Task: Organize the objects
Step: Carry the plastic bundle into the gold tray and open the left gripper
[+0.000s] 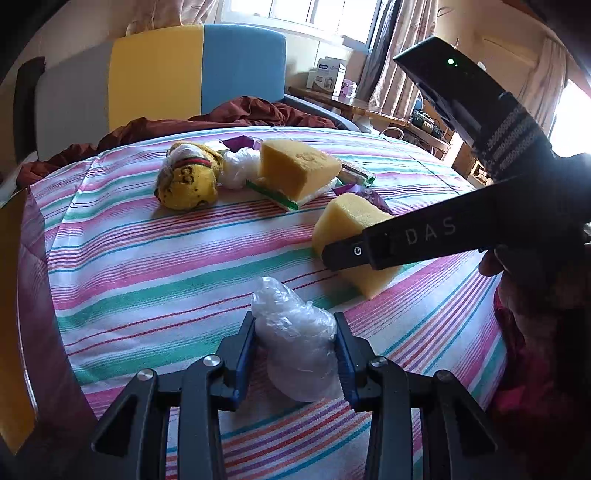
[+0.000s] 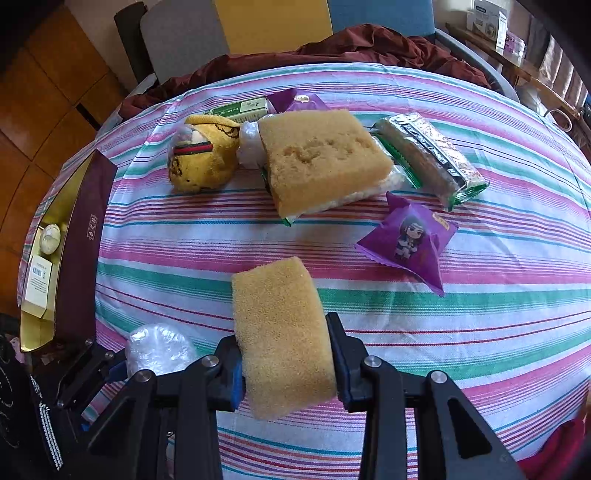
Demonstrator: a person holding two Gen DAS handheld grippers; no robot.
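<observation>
From the left wrist view, a surface covered in a striped cloth point(image 1: 155, 258) of pink, green, white and blue is seen; whether a bed or a tabletop lies beneath cannot be told. The left tool point(image 1: 295, 350) is clamped on a crumpled clear plastic bundle point(image 1: 295, 332), which is pressed between the blue pads just above the cloth. To the right, the right tool point(image 1: 343, 254) is seen from the side, closed on a yellow sponge block point(image 1: 347, 225). Further back a second, larger sponge point(image 1: 295, 166) lies on a green-edged packet, with a yellow plush toy point(image 1: 188, 181) beside it. A dark red blanket point(image 1: 240, 110) is bunched behind the cloth, and a panel of grey, yellow and blue point(image 1: 199, 74) stands beyond it. Curtained windows point(image 1: 314, 14) and a cluttered wooden desk point(image 1: 354, 103) fill the far room.

From the right wrist view, the right tool point(image 2: 284, 365) is clamped across the sponge block point(image 2: 277, 314). A purple snack packet point(image 2: 410, 240) with a cartoon figure lies to the right, and a foil-wrapped bar point(image 2: 428, 155) further back. At the left edge an open maroon box point(image 2: 81, 240) with a gold lining is seen, holding a small white carton. The left tool point(image 2: 110, 369) and its plastic bundle point(image 2: 159, 350) appear at lower left. Wooden flooring point(image 2: 37, 110) is visible beyond.
</observation>
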